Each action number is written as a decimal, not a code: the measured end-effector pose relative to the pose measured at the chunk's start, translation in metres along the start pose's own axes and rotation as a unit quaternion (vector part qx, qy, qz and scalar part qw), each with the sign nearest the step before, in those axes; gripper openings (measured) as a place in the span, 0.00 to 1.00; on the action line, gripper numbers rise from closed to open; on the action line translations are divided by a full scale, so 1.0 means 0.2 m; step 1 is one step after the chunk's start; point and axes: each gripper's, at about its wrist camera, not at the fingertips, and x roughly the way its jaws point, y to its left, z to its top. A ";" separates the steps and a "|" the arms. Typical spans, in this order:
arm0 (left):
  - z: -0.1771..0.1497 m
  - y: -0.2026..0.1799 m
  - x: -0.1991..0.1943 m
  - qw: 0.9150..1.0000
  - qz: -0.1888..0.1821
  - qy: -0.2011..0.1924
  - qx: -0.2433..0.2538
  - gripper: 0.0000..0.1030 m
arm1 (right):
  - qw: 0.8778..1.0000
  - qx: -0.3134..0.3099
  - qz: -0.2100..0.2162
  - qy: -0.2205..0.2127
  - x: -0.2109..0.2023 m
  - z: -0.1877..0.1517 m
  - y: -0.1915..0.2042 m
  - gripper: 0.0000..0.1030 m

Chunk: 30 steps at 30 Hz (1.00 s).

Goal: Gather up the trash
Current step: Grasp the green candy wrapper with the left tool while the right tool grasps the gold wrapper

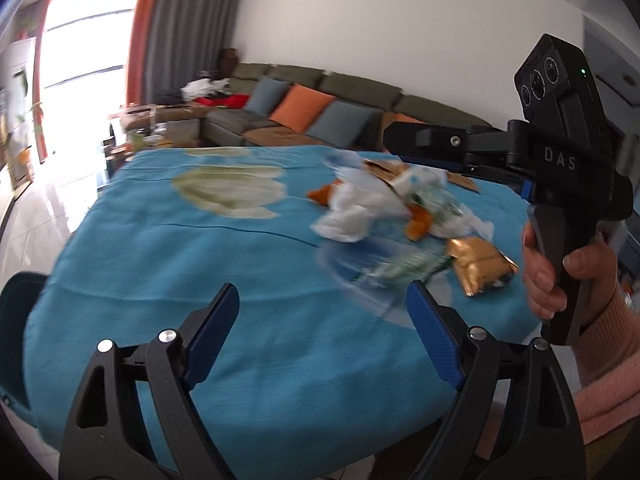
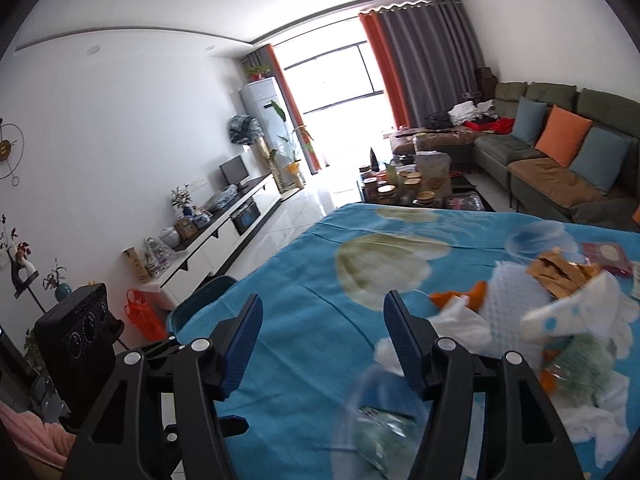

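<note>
Your grippers [image 1: 322,294] were black with blue ribbed pads [image 1: 434,328], silver screws, "DAS" lettering; you wore a pink knit sleeve [image 1: 612,364].

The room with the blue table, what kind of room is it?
It looks like a living room in a home. There is a long green sofa with orange and blue cushions, a TV on a low white cabinet, and a big curtained window.

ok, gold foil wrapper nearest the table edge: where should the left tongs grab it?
Probably the crumpled end of the gold foil wrapper, coming from above on its near side. It lies flat on the blue tablecloth, apart from the tissue pile; raised creases give the pads purchase.
</note>
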 end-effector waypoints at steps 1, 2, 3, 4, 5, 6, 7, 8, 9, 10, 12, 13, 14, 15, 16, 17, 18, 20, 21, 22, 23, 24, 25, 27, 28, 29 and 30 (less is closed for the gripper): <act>0.00 -0.04 0.04 1.000 -0.010 0.005 0.006 0.82 | 1.000 0.008 -0.016 -0.001 -0.04 -0.02 -0.05 0.59; 0.00 -0.07 0.06 1.000 -0.019 0.010 0.010 0.82 | 0.999 0.018 -0.028 -0.002 -0.08 -0.04 -0.09 0.59; 0.00 -0.10 0.08 0.999 -0.026 0.013 0.013 0.82 | 0.999 0.029 -0.040 -0.002 -0.11 -0.06 -0.14 0.59; 0.01 -0.13 0.10 0.999 -0.030 0.017 0.018 0.82 | 0.998 0.038 -0.051 -0.002 -0.13 -0.09 -0.18 0.59; 0.01 -0.15 0.13 0.999 -0.031 0.021 0.022 0.82 | 0.997 0.047 -0.065 -0.001 -0.16 -0.11 -0.22 0.59; 0.02 -0.17 0.16 0.999 -0.030 0.025 0.027 0.82 | 0.995 0.056 -0.076 0.000 -0.20 -0.14 -0.27 0.59; 0.03 -0.19 0.18 0.999 -0.027 0.031 0.031 0.82 | 0.994 0.064 -0.084 0.001 -0.22 -0.16 -0.29 0.59; 0.04 -0.21 0.20 0.999 -0.025 0.035 0.034 0.82 | 0.993 0.072 -0.092 0.004 -0.25 -0.19 -0.33 0.59; 0.04 -0.22 0.22 0.998 -0.023 0.039 0.036 0.82 | 0.992 0.081 -0.100 0.006 -0.29 -0.22 -0.38 0.59; 0.05 -0.23 0.24 0.998 -0.020 0.042 0.037 0.82 | 0.990 0.089 -0.107 0.007 -0.31 -0.26 -0.41 0.60; 0.07 -0.24 0.27 0.998 -0.022 0.048 0.036 0.81 | 0.987 0.105 -0.120 0.014 -0.38 -0.31 -0.48 0.65; 0.07 -0.24 0.28 0.998 -0.022 0.049 0.037 0.81 | 0.986 0.111 -0.122 0.016 -0.39 -0.33 -0.51 0.66; 0.08 -0.25 0.29 0.998 -0.021 0.051 0.039 0.80 | 0.985 0.118 -0.123 0.018 -0.41 -0.36 -0.53 0.66; 0.08 -0.25 0.30 0.997 -0.022 0.055 0.040 0.76 | 0.984 0.123 -0.124 0.021 -0.42 -0.38 -0.55 0.66; 0.09 -0.25 0.32 0.997 -0.025 0.062 0.040 0.72 | 0.984 0.128 -0.123 0.025 -0.42 -0.40 -0.57 0.66; 0.09 -0.25 0.34 0.997 -0.026 0.067 0.040 0.70 | 0.983 0.135 -0.120 0.029 -0.42 -0.44 -0.58 0.66; 0.09 -0.25 0.35 0.996 -0.026 0.072 0.040 0.66 | 0.983 0.140 -0.117 0.032 -0.44 -0.47 -0.57 0.66; 0.08 -0.26 0.37 0.996 -0.026 0.078 0.041 0.62 | 0.982 0.147 -0.109 0.039 -0.43 -0.50 -0.59 0.66; 0.09 -0.26 0.37 0.996 -0.028 0.080 0.041 0.59 | 0.982 0.151 -0.103 0.041 -0.43 -0.51 -0.60 0.66; 0.09 -0.27 0.38 0.995 -0.032 0.081 0.041 0.57 | 0.982 0.154 -0.098 0.044 -0.42 -0.52 -0.60 0.66; 0.09 -0.27 0.38 0.995 -0.033 0.083 0.042 0.56 | 0.982 0.156 -0.095 0.045 -0.42 -0.53 -0.61 0.66; 0.09 -0.28 0.38 0.995 -0.032 0.083 0.044 0.55 | 0.982 0.158 -0.090 0.046 -0.42 -0.54 -0.61 0.66; 0.09 -0.28 0.38 0.995 -0.032 0.083 0.046 0.52 | 0.982 0.160 -0.083 0.047 -0.42 -0.55 -0.60 0.66; 0.09 -0.29 0.38 0.995 -0.033 0.083 0.049 0.49 | 0.982 0.165 -0.072 0.049 -0.41 -0.55 -0.59 0.66; 0.09 -0.29 0.38 0.995 -0.034 0.082 0.048 0.47 | 0.982 0.166 -0.069 0.050 -0.41 -0.56 -0.59 0.66; 0.09 -0.29 0.38 0.995 -0.037 0.082 0.048 0.45 | 0.982 0.167 -0.066 0.051 -0.40 -0.56 -0.59 0.64; 0.09 -0.29 0.37 0.995 -0.038 0.082 0.047 0.43 | 0.982 0.168 -0.062 0.053 -0.40 -0.56 -0.59 0.59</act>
